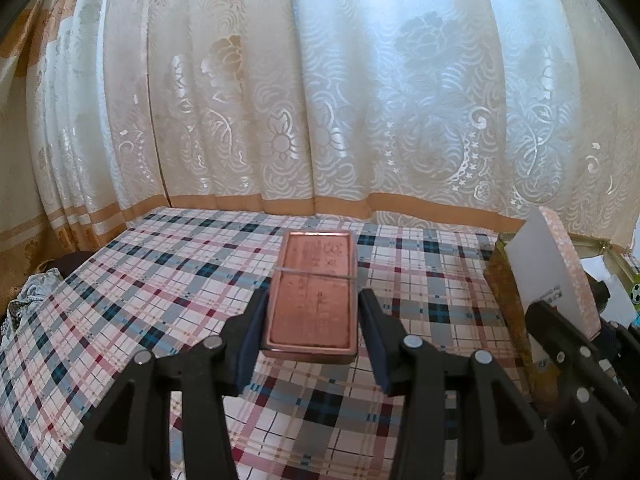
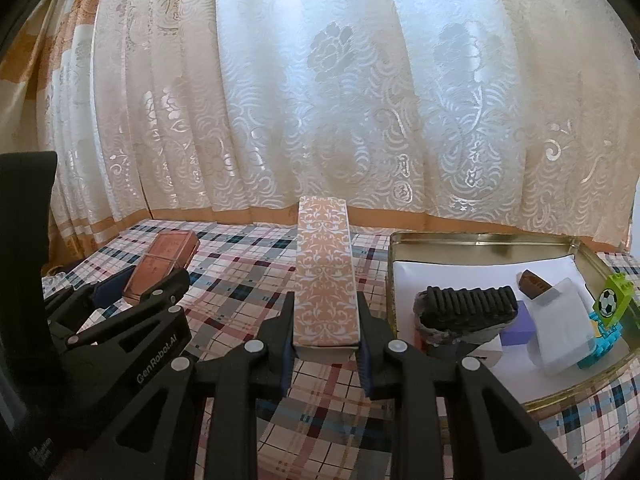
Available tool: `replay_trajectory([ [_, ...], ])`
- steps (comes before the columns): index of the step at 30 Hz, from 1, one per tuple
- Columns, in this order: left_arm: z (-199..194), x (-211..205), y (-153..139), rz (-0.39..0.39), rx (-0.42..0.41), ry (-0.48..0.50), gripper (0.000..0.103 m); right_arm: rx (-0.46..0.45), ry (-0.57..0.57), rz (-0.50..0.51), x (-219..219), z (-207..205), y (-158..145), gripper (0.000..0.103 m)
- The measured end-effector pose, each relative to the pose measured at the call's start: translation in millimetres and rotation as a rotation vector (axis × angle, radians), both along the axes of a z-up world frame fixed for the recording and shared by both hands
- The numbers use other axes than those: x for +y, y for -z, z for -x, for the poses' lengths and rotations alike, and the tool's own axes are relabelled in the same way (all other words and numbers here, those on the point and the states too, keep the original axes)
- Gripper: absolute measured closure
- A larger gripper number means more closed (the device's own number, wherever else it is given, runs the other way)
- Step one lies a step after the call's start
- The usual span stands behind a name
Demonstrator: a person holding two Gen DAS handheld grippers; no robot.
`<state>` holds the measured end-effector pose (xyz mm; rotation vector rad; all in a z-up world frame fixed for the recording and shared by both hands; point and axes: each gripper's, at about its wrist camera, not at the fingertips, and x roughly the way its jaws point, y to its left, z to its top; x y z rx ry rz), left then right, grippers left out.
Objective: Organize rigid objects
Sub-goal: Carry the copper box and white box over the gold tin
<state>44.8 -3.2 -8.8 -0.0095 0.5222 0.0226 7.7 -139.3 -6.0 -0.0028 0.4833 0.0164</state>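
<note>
Holding two boxes at once, one per gripper, both raised above the plaid tablecloth (image 1: pixel 168 264). Left gripper (image 1: pixel 312 334) is clenched on a copper-pink box (image 1: pixel 314 292): flat face up, long axis running away from the camera, a thin clear band across its middle, fine print on the top that is too small to read. Blue pads press its two long sides near the close end; the far end sticks out well past the fingertips.

Right gripper (image 2: pixel 326 338) is clamped on a taller, narrow patterned box (image 2: pixel 325 276), salmon with a white scroll design, gripped by its near end with the rest reaching forward. From the left wrist view the same box shows its plain white side at the right edge of the picture.

Gold-rimmed metal tin (image 2: pixel 480 238) sits on the cloth just right of the patterned box, lined with white paper. Inside it: a black ribbed block (image 2: pixel 468 304) on a rough grey base, a purple block (image 2: pixel 520 322), a clear plastic case (image 2: pixel 560 328), a small brown box (image 2: pixel 534 282), and a green brick with a football print (image 2: pixel 610 300) on turquoise bricks.

Cream lace curtain (image 1: pixel 360 100) with an orange hem hangs behind the table, closing off the whole background
</note>
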Motion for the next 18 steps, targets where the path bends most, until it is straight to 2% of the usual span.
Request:
replay_trajectory([
  [18, 5, -11, -2, 0.049, 0.007, 0.038, 0.058, -0.012, 0.049, -0.005, -23, 6, -6, 0.075],
])
